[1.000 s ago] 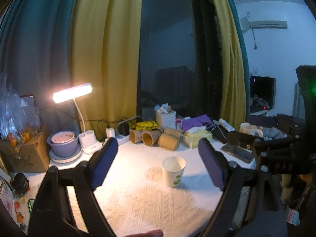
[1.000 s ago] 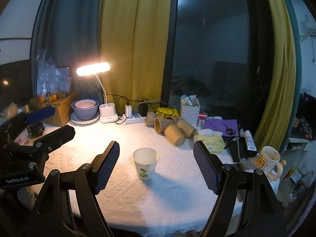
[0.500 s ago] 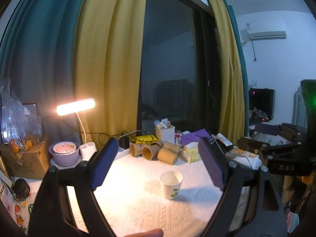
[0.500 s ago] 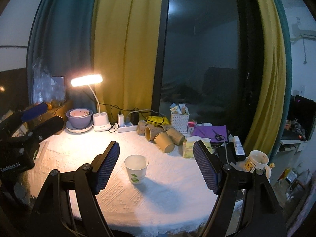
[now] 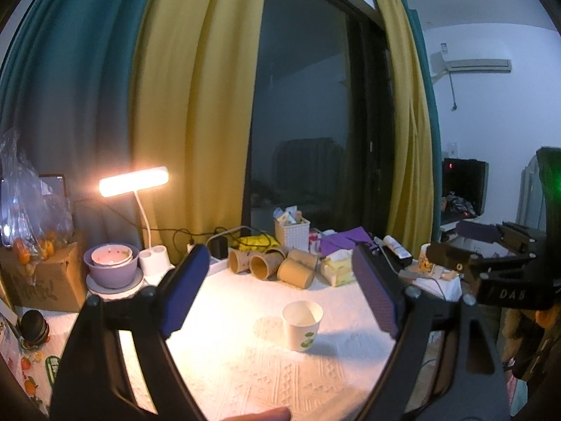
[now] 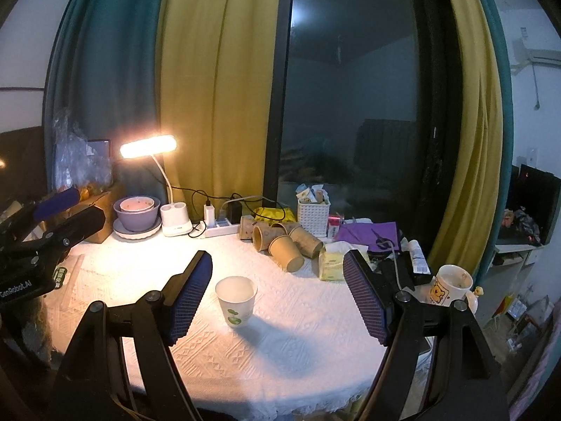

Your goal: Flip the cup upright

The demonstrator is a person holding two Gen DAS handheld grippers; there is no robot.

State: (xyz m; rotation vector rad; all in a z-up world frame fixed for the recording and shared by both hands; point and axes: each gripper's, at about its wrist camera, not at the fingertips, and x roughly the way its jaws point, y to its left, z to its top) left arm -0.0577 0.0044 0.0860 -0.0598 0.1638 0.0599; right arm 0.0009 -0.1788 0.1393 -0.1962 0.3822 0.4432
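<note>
A white paper cup [image 5: 302, 325] with a green print stands upright, mouth up, on the white tablecloth [image 5: 245, 368]; it also shows in the right wrist view [image 6: 235, 300]. My left gripper [image 5: 280, 294] is open and empty, held above and behind the cup. My right gripper [image 6: 277, 294] is open and empty, likewise back from the cup. Each gripper shows at the edge of the other's view: the right one [image 5: 491, 259] and the left one [image 6: 52, 217].
Several brown paper cups [image 6: 280, 242] lie on their sides at the back. A lit desk lamp [image 6: 149, 147], purple bowls [image 6: 136, 214], a power strip [image 6: 221, 226], a white basket [image 6: 313, 212], a tissue pack [image 6: 331, 266] and a cartoon mug [image 6: 452, 286] ring the table.
Both grippers have risen and drawn back from the table, so the cup sits lower and smaller in view. The cup has not moved. Jaws stay open.
</note>
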